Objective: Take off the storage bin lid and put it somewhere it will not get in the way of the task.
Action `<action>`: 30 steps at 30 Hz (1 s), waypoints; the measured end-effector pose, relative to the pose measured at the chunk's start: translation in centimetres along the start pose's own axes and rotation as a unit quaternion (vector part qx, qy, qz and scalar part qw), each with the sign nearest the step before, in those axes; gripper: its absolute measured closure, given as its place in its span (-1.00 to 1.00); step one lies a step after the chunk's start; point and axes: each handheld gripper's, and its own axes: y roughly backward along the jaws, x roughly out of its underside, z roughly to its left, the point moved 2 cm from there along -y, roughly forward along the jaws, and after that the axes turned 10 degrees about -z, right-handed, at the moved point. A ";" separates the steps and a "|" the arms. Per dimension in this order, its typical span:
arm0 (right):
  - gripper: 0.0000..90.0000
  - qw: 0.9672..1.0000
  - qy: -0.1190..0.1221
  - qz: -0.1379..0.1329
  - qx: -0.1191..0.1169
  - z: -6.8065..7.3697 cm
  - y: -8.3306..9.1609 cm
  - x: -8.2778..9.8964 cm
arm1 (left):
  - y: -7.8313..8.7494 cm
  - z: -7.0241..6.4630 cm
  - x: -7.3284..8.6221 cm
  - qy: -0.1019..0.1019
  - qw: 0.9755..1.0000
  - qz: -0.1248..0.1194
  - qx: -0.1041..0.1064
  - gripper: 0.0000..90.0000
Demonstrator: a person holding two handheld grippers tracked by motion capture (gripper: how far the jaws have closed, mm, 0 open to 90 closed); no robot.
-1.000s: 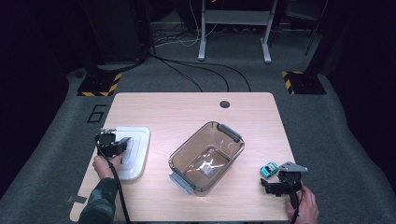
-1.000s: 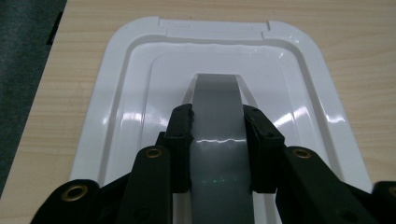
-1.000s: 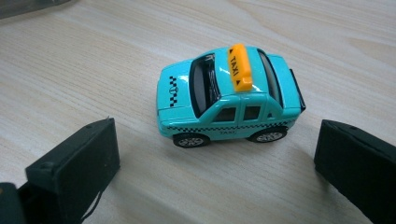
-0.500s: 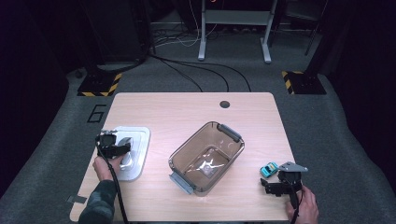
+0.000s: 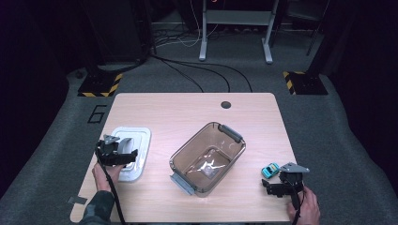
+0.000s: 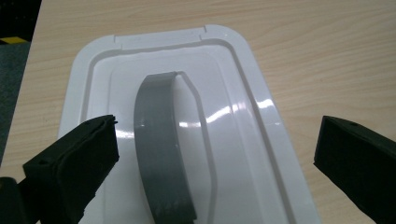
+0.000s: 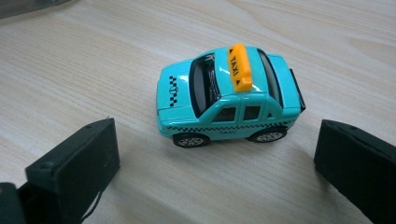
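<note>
In the left gripper view, the white lid point(image 6: 243, 140) runs off the bottom edge between the left claw's point(image 6: 215, 163) two black jaws, so its near end is cut off, as is the lower end of its grey handle point(image 6: 161, 158). From above, that claw point(image 5: 123, 157) covers part of the lid point(image 5: 141, 140). The small crumpled item point(image 5: 209, 169) inside the clear tub point(image 5: 206, 157), well to the right of that claw, is too small to identify. The toy taxi point(image 5: 270, 170) just ahead of the right claw point(image 5: 274, 185) is tiny there.
</note>
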 end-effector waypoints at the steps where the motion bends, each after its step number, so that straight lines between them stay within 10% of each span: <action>1: -1.00 1.000 0.000 0.000 0.000 0.0 0.0 0.0 | 0.2 -0.2 0.2 -0.002 1.000 0.001 0.004 -1.00; 8: -1.00 1.000 0.000 0.000 0.000 0.0 0.0 0.0 | 1.3 -2.2 1.1 -0.028 0.999 -0.015 0.037 -1.00; 30: -1.00 1.000 0.000 0.000 0.000 0.0 0.0 0.0 | 1.6 -8.4 4.4 -0.126 0.982 -0.009 0.139 -1.00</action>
